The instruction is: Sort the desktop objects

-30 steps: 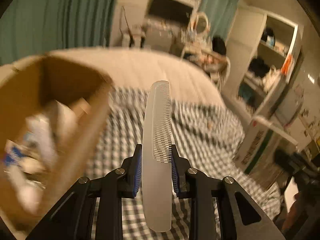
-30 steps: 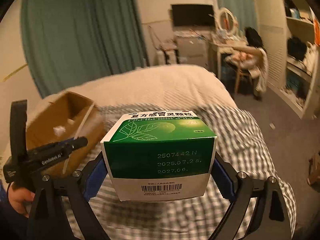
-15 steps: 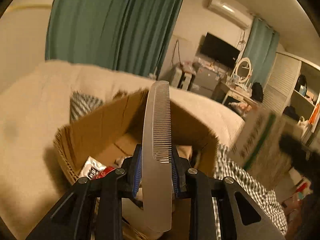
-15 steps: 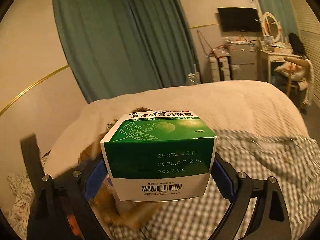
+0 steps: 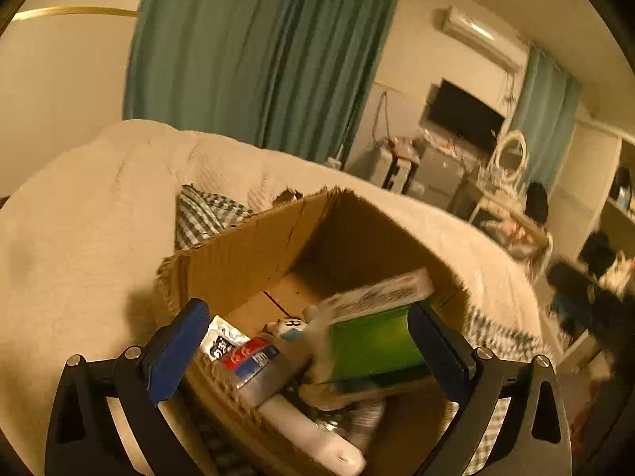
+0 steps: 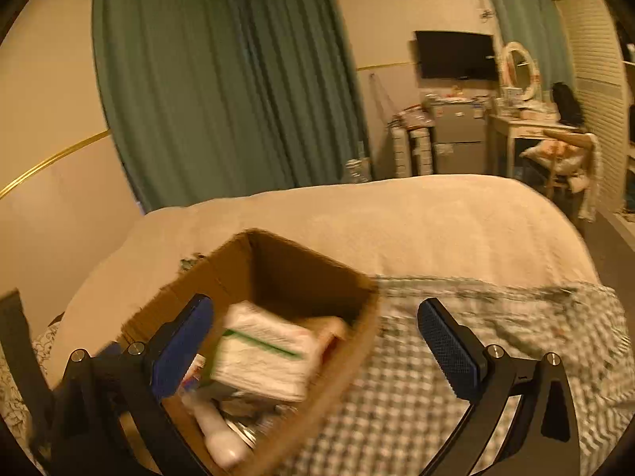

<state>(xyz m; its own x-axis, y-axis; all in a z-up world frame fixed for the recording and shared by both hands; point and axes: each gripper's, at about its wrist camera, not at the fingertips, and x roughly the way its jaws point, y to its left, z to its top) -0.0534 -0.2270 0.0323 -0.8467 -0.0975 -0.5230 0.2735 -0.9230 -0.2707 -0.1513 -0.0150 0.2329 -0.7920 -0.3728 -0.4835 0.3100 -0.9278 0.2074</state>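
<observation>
- We hold both grippers above the box [image 5: 254,246], a cardboard one on the bed [image 6: 416,214], and both are spread wide with nothing between the pads.
- The left gripper [image 5: 307,351] looks straight down into the box; the right gripper [image 6: 315,347] straddles the box's near right wall, one finger over the inside and the other over the checked cloth [image 6: 476,329].
- The carton [image 5: 377,341], green and white, lies tilted on the pile inside the box, blurred in both views, so we cannot tell whether it has settled.
- In the left view it sits between the fingers and close to the right pad [image 5: 436,353]. In the right view it lies just beside the left pad [image 6: 180,343], below it, and does not seem to touch.
- Under the carton we see a bottle [image 5: 258,373] with a red label, a white tube [image 5: 313,432] and a small packet [image 5: 222,341].
- We cannot pick out a comb in the pile.
- To do this step well, we judge it best to lift both grippers straight up with the fingers left wide, clear of the box walls, so that nothing is dragged out.
- Then look over the checked cloth for whatever is left to sort; none shows here.
</observation>
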